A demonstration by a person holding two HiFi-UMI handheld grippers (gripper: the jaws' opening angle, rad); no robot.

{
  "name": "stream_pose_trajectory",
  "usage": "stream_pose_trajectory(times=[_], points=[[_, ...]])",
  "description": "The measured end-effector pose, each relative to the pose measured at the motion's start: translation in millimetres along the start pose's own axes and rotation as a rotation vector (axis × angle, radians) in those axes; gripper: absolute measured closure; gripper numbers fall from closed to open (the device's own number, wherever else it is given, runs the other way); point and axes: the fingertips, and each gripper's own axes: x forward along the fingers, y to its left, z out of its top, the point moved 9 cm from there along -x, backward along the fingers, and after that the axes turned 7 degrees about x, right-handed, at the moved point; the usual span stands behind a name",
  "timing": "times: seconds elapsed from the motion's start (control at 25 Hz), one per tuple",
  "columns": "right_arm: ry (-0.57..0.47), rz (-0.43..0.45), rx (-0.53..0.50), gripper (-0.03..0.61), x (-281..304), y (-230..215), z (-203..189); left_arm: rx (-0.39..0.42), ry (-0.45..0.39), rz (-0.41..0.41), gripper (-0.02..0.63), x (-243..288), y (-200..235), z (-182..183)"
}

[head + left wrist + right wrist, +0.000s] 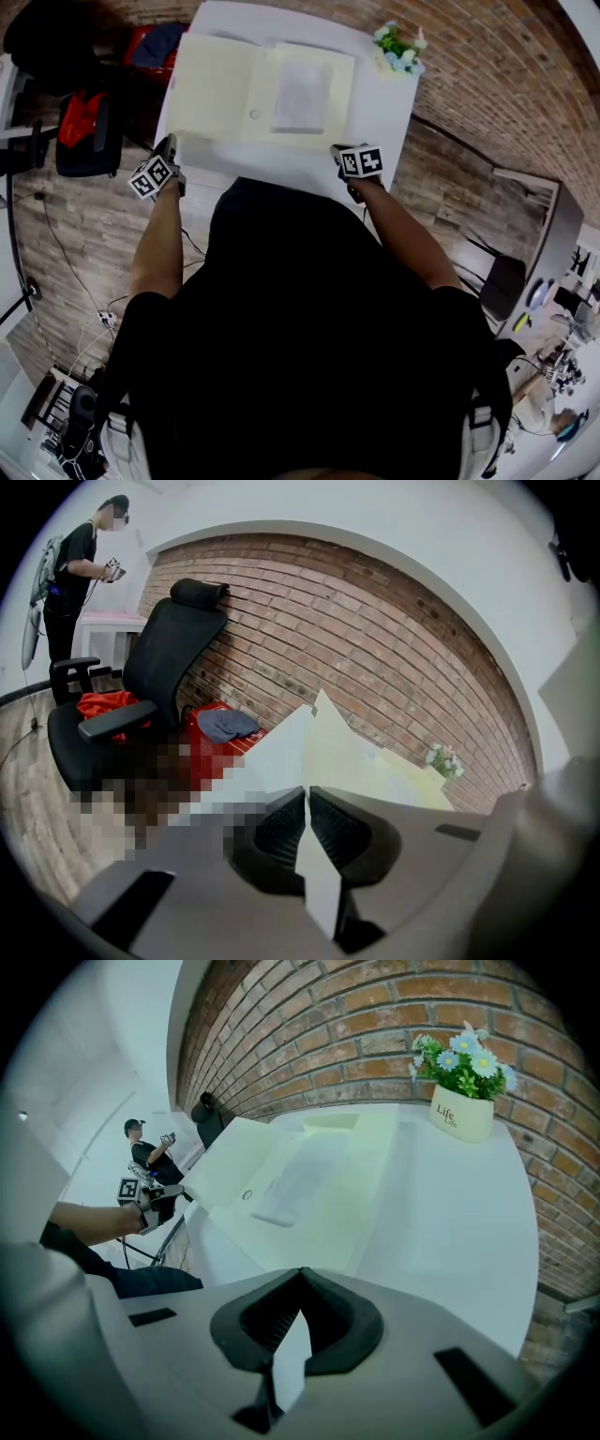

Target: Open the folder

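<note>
1. Only the head view shows the whole pale yellow paper folder (253,94), lying open on the white table (380,112).
2. The left gripper (307,794) has its fingers pinched on the folder's corner.
3. The right gripper (300,1274) has its fingers together, holding nothing.
4. From above, both gripper tips are hard to see.

I saw the folder (225,89) lying on the table (382,112), the flower pot (398,49) at its far right corner (chair (89,157) off its left side).

Left tool (169,142), right tool (337,151): both closed.
</note>
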Motion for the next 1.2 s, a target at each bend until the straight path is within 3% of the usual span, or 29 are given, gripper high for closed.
stream_pose_trajectory(times=[0.64, 0.76, 0.96, 1.2], points=[[0.005, 0.017, -0.004, 0.555, 0.2, -1.8, 0.0, 0.028, 0.002, 0.02, 0.545, 1.2, 0.6, 1.0], [-0.005, 0.032, -0.002, 0.555, -1.1, -2.4, -0.9, 0.054, -0.008, 0.03, 0.521, -2.9, -0.2, 4.4], [-0.046, 0.058, -0.003, 0.555, -4.2, 0.9, 0.8, 0.083, -0.031, 0.036, 0.418, -11.9, -1.4, 10.8], [-0.085, 0.085, -0.035, 0.555, -7.2, 13.9, 10.0, 0.1, -0.05, 0.018, 0.397, -19.2, -9.8, 13.8]])
